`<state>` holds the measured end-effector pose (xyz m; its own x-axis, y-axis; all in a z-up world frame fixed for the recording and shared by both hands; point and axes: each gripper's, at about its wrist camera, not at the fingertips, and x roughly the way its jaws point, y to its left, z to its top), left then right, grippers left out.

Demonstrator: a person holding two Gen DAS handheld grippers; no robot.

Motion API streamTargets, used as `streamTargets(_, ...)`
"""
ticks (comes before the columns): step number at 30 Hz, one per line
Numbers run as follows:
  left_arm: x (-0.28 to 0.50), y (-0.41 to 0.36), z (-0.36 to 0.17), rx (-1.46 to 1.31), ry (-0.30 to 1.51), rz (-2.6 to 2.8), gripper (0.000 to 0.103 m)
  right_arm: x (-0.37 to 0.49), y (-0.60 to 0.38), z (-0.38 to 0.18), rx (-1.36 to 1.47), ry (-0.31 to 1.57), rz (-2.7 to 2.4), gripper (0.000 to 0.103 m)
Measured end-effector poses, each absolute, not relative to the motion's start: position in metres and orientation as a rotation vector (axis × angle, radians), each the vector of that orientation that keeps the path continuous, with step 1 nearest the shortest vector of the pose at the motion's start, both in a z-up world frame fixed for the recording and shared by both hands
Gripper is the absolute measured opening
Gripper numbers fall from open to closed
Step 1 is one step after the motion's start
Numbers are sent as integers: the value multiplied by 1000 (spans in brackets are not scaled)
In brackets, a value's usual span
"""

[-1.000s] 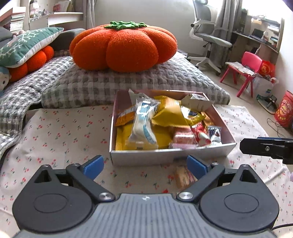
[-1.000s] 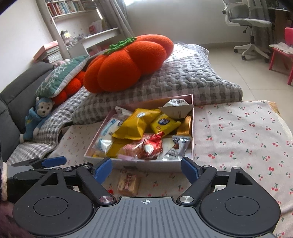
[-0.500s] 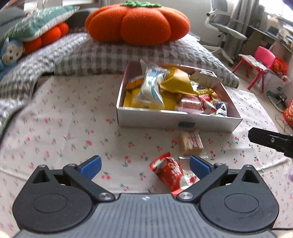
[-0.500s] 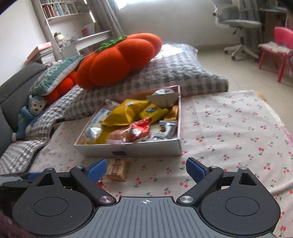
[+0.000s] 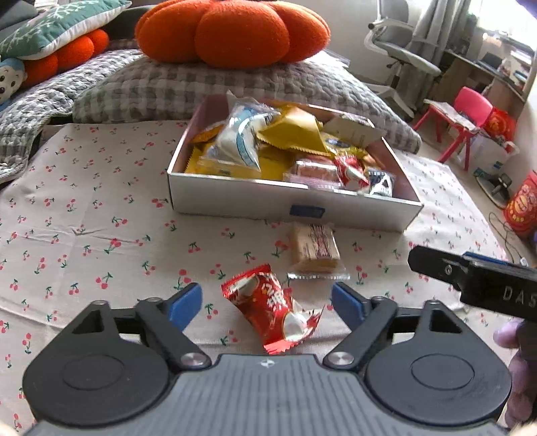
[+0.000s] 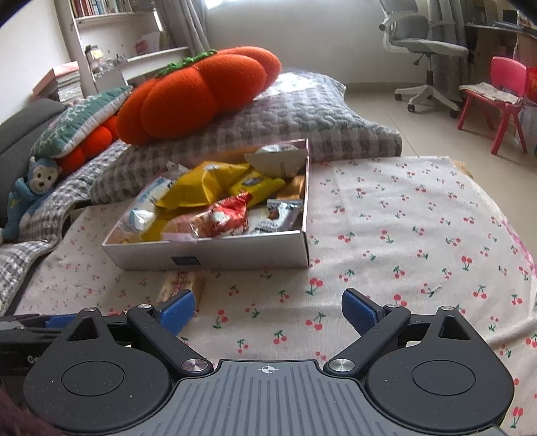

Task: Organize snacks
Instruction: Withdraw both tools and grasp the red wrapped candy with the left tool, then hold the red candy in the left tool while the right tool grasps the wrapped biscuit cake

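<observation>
A white cardboard box (image 5: 235, 198) full of snack packets stands on the cherry-print cloth; it also shows in the right wrist view (image 6: 235, 255). A red candy packet (image 5: 272, 312) lies on the cloth between the fingers of my open left gripper (image 5: 266, 298), not gripped. A beige wafer packet (image 5: 313, 248) lies just in front of the box, and shows in the right wrist view (image 6: 178, 285) partly behind my left finger. My right gripper (image 6: 268, 308) is open and empty over bare cloth; its finger (image 5: 470, 278) shows at the right of the left wrist view.
A grey checked cushion (image 5: 201, 84) with an orange pumpkin pillow (image 5: 231, 32) lies behind the box. More pillows and a blue monkey toy (image 6: 30, 191) are at the left. An office chair (image 6: 426, 50) and a pink child's chair (image 6: 500, 90) stand on the floor at the right.
Both grippers have pulled back from the box and lowered toward the cloth. The red candy packet has come into view between the left gripper's fingers. Both stay open.
</observation>
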<state>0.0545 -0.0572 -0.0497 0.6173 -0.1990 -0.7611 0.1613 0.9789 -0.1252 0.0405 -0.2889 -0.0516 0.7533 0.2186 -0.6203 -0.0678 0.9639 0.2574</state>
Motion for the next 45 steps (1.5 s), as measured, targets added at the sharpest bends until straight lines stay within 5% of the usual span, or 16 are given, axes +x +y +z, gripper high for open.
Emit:
streamTargets(2,53,-58,-54,-39,888,-216,68,41,-287,-54,222,704,159,96)
streamTargets(5,50,-58,-58,-31,894,-229,39,40,-282,-56,203,699,166,96)
streamTargets(9,46,-53,-57,-25,861,-228,30,39,-273,-59,163,694,184,96)
streamTargets(36,40,9,-48,-14,825,-213,26,68,-192,-84,13,734,253,95)
streamTargets(45,41,13,-51,-28,842,-205,26,77,-178,-80,-41,720,201,65)
